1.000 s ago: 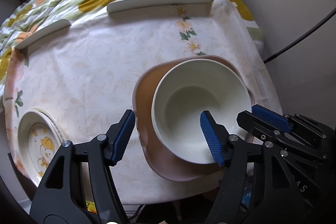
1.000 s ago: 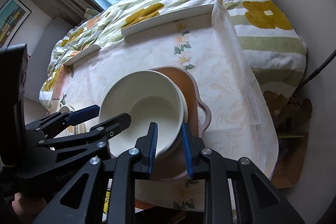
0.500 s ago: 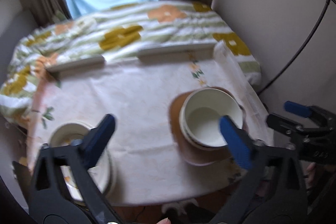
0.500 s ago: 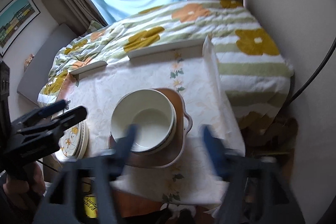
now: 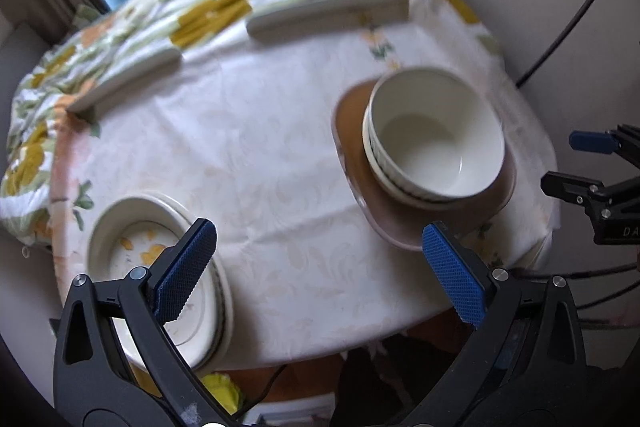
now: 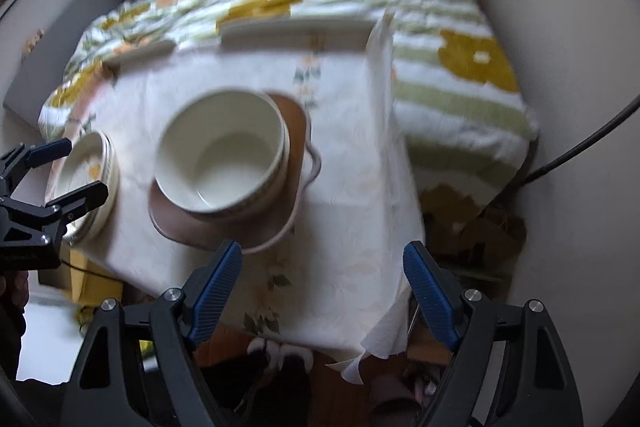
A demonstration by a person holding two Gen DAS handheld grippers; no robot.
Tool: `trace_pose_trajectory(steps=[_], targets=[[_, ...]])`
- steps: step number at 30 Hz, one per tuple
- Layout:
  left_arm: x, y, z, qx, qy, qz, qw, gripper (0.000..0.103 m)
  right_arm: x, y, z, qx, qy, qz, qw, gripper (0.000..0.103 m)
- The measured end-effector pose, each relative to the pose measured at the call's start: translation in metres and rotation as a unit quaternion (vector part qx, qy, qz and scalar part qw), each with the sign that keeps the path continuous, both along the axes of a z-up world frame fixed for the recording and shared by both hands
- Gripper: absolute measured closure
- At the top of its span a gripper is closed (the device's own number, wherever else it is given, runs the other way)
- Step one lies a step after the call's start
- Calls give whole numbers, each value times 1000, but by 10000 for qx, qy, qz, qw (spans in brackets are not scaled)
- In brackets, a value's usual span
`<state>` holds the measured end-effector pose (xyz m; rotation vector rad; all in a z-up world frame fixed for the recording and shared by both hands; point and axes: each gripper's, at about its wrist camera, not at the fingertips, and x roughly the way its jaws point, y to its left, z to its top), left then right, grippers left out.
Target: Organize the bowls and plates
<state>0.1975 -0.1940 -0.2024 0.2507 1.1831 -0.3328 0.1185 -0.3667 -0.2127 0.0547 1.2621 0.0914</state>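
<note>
We hold the left gripper (image 5: 320, 267) and right gripper (image 6: 322, 291) spread wide, gripping nothing, above the near table (image 5: 280, 167) edge; open cloth lies between one brown plate (image 5: 400, 227) bearing stacked white bowls (image 5: 436, 143), right, and printed plates (image 5: 160, 267), near-left; only the right view shows the brown plate's handle.

A glossy cream ceramic bowl (image 5: 436, 143) shows a smooth glazed inside that catches the light. Under it lies a matt brown tray (image 5: 356, 163) with a paler smooth rim. The worktop wears a white cloth with a faint woven leaf pattern (image 5: 256, 155), soft and matt. The cream plates with yellow prints (image 5: 132, 235) look glazed. The left gripper (image 5: 320, 275) has matt black plastic arms, ribbed blue rubbery pads (image 5: 184, 271) and shiny metal rivets.
</note>
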Motion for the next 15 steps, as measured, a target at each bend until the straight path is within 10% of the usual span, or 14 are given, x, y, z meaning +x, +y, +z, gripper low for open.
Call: trace_pose_trajectory(steps=[8,15], targets=[[22,-16,-41,56,845,-71,9964,7,30,3,-38,206,720,232,9969,24],[30,-34,-77,-234,1407,-221,9895,58,49,13,-63,472,992,576,9923,54]])
